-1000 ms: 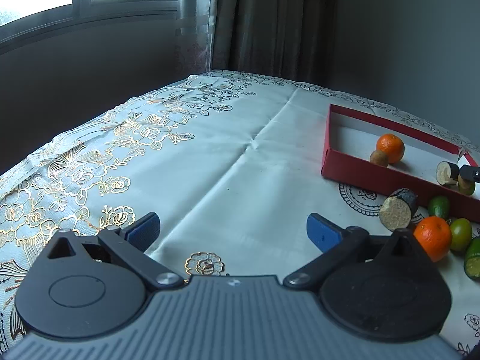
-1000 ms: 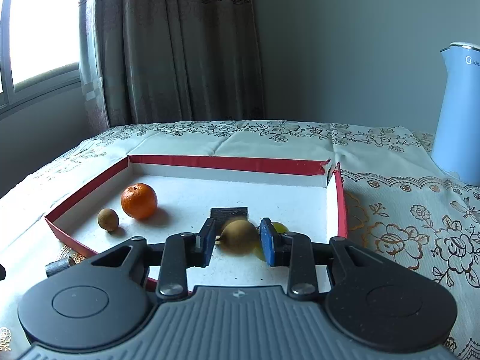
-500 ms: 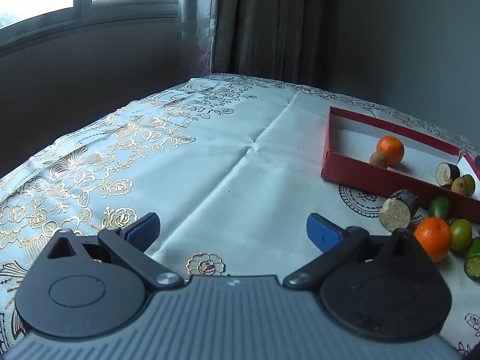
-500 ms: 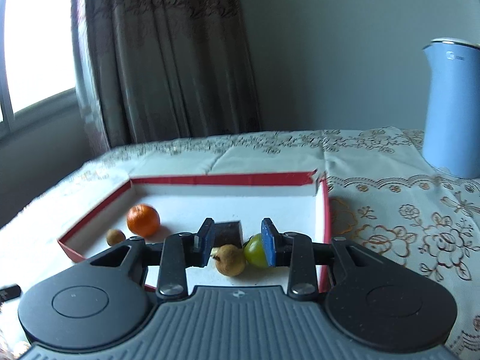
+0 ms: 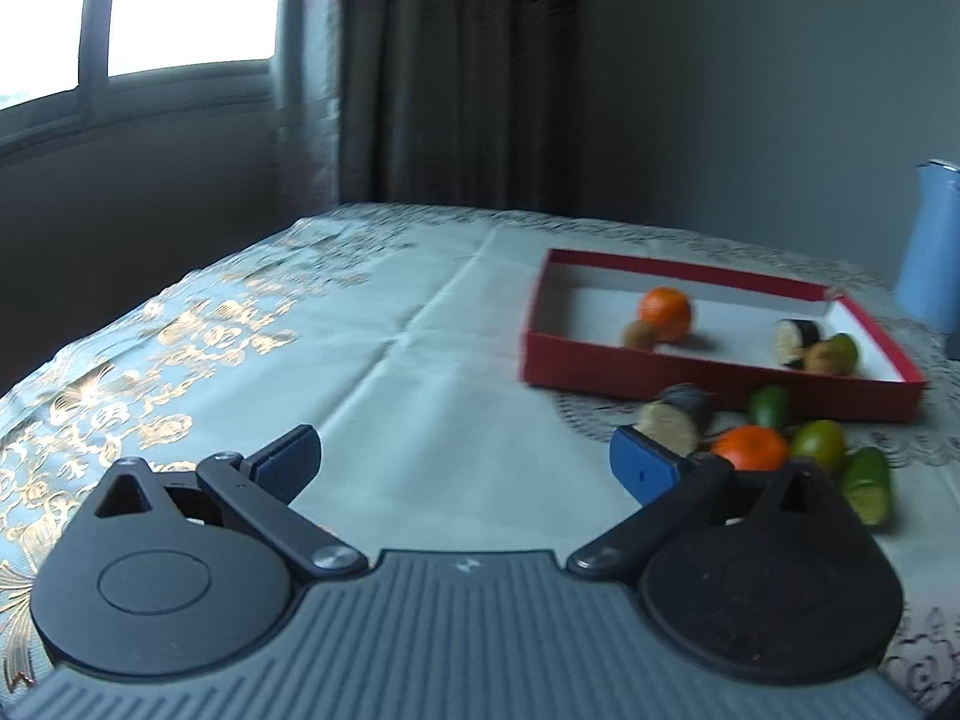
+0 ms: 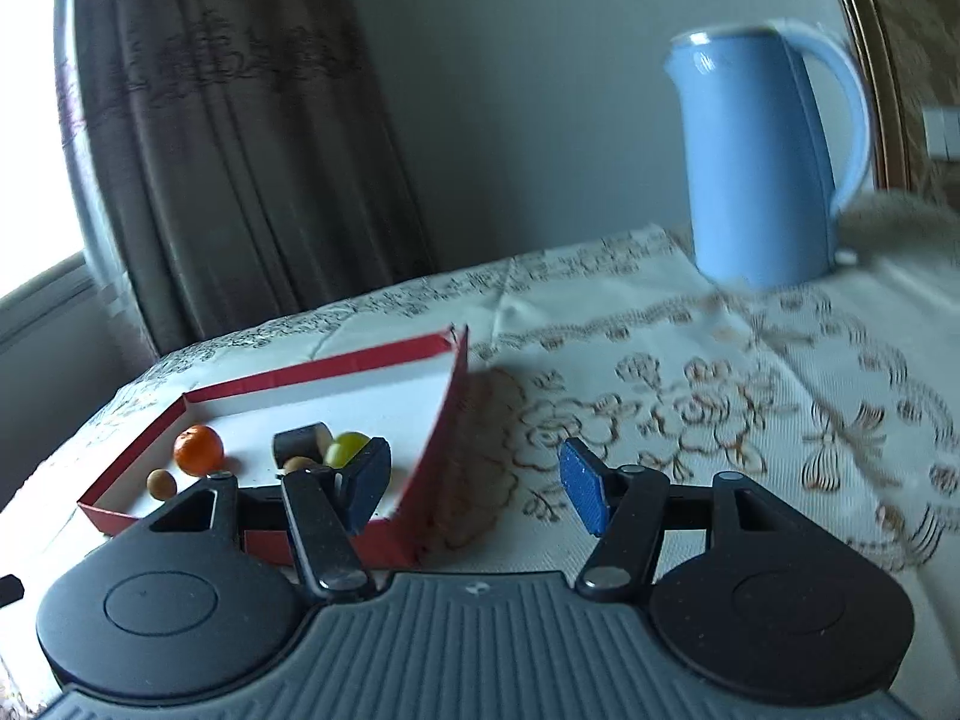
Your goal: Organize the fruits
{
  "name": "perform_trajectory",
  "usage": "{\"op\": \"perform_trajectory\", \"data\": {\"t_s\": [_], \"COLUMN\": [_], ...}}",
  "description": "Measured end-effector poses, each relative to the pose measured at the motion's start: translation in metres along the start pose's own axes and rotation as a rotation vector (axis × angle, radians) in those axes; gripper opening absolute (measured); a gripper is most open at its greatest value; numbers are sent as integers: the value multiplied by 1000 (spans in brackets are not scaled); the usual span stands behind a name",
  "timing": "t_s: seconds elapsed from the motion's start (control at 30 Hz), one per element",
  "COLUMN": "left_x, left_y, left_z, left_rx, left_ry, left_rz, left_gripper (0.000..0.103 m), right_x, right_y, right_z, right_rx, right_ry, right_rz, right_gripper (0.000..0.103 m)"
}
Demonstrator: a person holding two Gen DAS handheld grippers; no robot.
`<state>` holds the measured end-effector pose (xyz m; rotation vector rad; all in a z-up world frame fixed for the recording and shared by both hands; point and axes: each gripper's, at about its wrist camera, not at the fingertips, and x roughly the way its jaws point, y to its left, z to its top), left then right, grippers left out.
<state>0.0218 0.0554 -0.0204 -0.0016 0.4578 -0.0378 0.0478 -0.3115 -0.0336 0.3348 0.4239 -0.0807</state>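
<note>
I'm working in a home, a lived-in room rather than a lab. The table wears a floral tablecloth (image 5: 252, 348) with gold embroidery, heavy patterned curtains (image 5: 444, 78) hang by a window (image 5: 180, 6) at the far left, and a blue electric kettle (image 6: 762, 162) stands far right against a plain wall.

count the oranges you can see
2: one orange inside the red box, another orange on the table in front of it, beside the green fruits. More may be hidden.
</note>
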Motion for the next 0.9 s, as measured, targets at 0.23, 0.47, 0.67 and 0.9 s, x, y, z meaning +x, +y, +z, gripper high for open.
{"op": "perform_trajectory", "data": {"t_s": [0.23, 0.47, 0.67, 0.9], "left_x": [-6, 2, 14, 28], "left_y": [-53, -84, -91, -90], "left_z": [7, 1, -2, -3], "left_rx": [112, 172, 168, 141], "left_ry": [-26, -3, 36, 106], "left_rz": [-86, -128, -169, -188], "left_gripper": [103, 103, 103, 88], "right_x": [2, 0, -4, -6], "right_y": [0, -1, 0, 1], "right_z": [-5, -6, -4, -3], "right_rx": [-5, -7, -13, -15], "right_ry": [10, -8, -19, -21], "right_rz": [19, 16, 25, 31], "right_gripper": [62, 62, 62, 62]}}
